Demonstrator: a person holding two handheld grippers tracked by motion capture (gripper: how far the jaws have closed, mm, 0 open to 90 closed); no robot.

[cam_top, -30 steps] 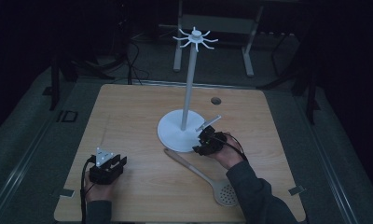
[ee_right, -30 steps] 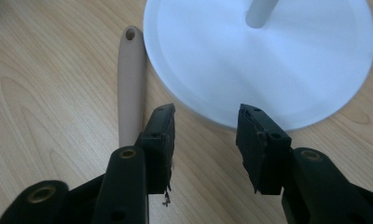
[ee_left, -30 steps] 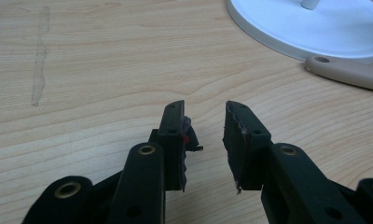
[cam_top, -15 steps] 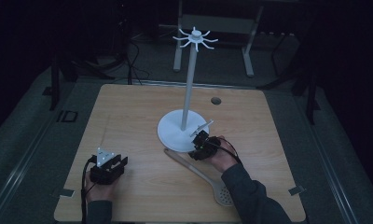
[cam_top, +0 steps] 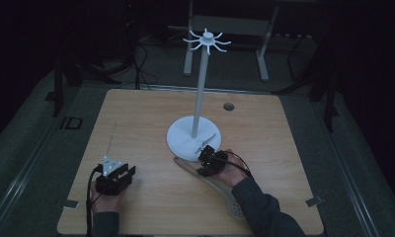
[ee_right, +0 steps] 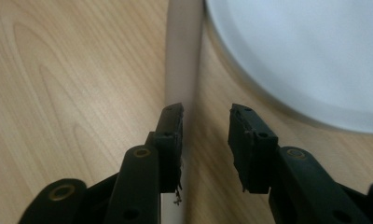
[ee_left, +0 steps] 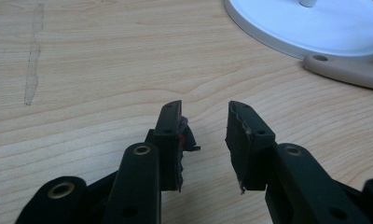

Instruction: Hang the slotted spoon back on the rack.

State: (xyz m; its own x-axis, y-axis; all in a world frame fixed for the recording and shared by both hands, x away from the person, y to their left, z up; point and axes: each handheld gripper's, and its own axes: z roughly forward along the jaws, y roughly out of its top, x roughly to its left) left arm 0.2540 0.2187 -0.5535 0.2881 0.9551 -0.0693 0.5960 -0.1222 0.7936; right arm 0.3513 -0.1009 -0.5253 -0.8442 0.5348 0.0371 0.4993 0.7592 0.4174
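A white hook stand point(cam_top: 201, 89) rises from a round base point(cam_top: 185, 140) at mid-table. In front of it lies a beige slotted spoon point(cam_top: 220, 190), its handle end point(ee_left: 348, 72) beside the base. My right gripper point(cam_top: 205, 160) hangs low over that handle. In the right gripper view the handle point(ee_right: 184, 56) runs down between the jaws, close along the left one. The jaws of the right gripper point(ee_right: 205, 112) have just been closing, and a gap still shows at the right pad. My left gripper point(cam_top: 120, 175) rests at the front left; its jaws point(ee_left: 204, 109) have just been opening, with nothing between them.
The stand's base point(ee_right: 306, 56) sits just right of the right gripper. A small round hole point(cam_top: 228, 106) marks the table's far side. A pale scuff point(ee_left: 33, 56) streaks the wood ahead of the left gripper. Dark floor and metal legs point(cam_top: 264, 59) lie beyond the table.
The right hand has moved down and to the left, from beside the stand's base to over the spoon handle. The left hand has stayed where it was.
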